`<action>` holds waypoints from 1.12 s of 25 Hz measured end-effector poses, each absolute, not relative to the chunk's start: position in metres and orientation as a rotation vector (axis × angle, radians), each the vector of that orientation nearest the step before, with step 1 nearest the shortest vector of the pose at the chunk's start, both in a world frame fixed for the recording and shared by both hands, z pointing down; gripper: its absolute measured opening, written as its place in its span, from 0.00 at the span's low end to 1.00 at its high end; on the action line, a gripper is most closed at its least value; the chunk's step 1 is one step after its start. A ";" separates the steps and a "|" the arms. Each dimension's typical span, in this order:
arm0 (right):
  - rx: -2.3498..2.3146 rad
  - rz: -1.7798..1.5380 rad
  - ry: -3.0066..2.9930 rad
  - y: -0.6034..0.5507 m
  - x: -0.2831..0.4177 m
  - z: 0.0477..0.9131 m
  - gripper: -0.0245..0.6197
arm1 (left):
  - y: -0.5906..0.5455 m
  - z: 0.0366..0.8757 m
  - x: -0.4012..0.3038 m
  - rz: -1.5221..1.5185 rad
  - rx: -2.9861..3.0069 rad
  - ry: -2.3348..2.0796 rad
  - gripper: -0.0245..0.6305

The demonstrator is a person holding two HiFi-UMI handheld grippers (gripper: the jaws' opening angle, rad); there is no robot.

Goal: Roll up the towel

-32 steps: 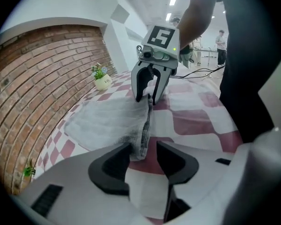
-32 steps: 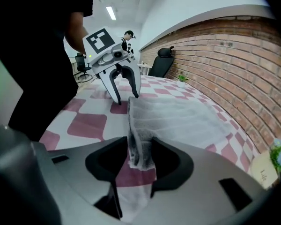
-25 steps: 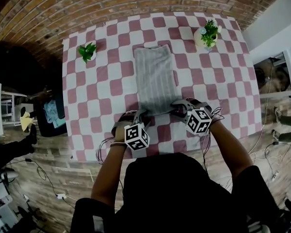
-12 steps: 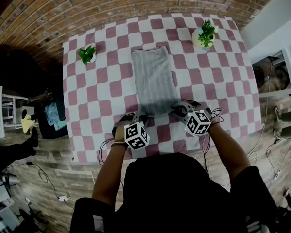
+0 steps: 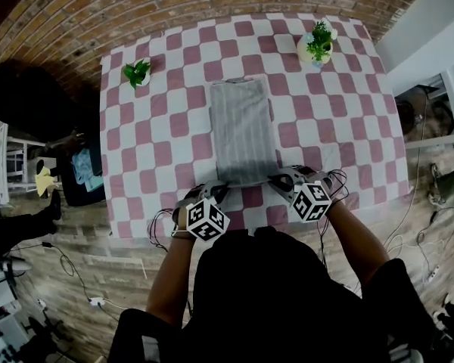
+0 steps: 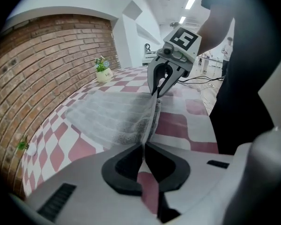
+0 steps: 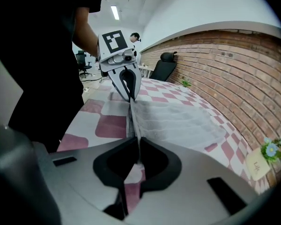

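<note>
**Brick wall, checked counter: towel pinched at both near corners**

Brick wall (image 5: 76,13) at the back, with a pink-and-white checked counter (image 5: 151,150) below it, seen from above. Left forearm (image 5: 170,271) and right forearm (image 5: 356,237) stretched forward from a dark torso (image 5: 272,293), side by side at the counter's near edge. Left tongs (image 5: 219,188) and right tongs (image 5: 277,178) sloping down and angled inward toward each other. Left marker cube (image 5: 206,220) and right marker cube (image 5: 312,201) turned up toward the head view.

Hands mostly covered by those cubes, and tips too small to read from above. Lower part of the head view filled by the torso, with the counter's near edge partly cut off behind it.

Grey striped towel (image 5: 242,127) lying lengthwise down the middle of the counter, far end flat, near end at the tongs. In the left gripper view, left tongs (image 6: 144,144) narrow and pressed together on the towel's (image 6: 107,116) near left corner. Right tongs (image 6: 157,95) straight ahead at the other end of the same hem. In the right gripper view, right tongs (image 7: 138,144) just closed down and clamped on the near right corner. Left tongs (image 7: 130,99) facing from across the cloth. Hem raised in a thin upright ridge between the two pairs, the rest of the cloth spreading away toward the wall.

Potted plant (image 5: 138,73) at the far left corner and second potted plant (image 5: 318,42) at the far right, both well apart from the towel.
</note>
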State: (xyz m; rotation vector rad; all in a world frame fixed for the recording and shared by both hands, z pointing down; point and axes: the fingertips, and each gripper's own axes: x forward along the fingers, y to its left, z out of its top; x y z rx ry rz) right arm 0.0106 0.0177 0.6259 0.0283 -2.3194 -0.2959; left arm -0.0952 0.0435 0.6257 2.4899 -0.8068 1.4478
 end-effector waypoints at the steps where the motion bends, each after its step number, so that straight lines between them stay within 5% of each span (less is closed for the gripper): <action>1: 0.023 -0.296 -2.322 0.026 0.013 0.626 0.07 | 0.051 0.626 -0.093 1.444 2.485 -0.807 0.07; 13: -0.042 -0.303 -2.338 0.075 0.028 0.629 0.06 | 0.099 0.620 -0.080 1.404 2.457 -0.883 0.07; 28: 0.130 -0.243 -2.398 0.016 0.013 0.600 0.07 | 0.013 0.573 -0.097 1.160 2.450 -1.068 0.07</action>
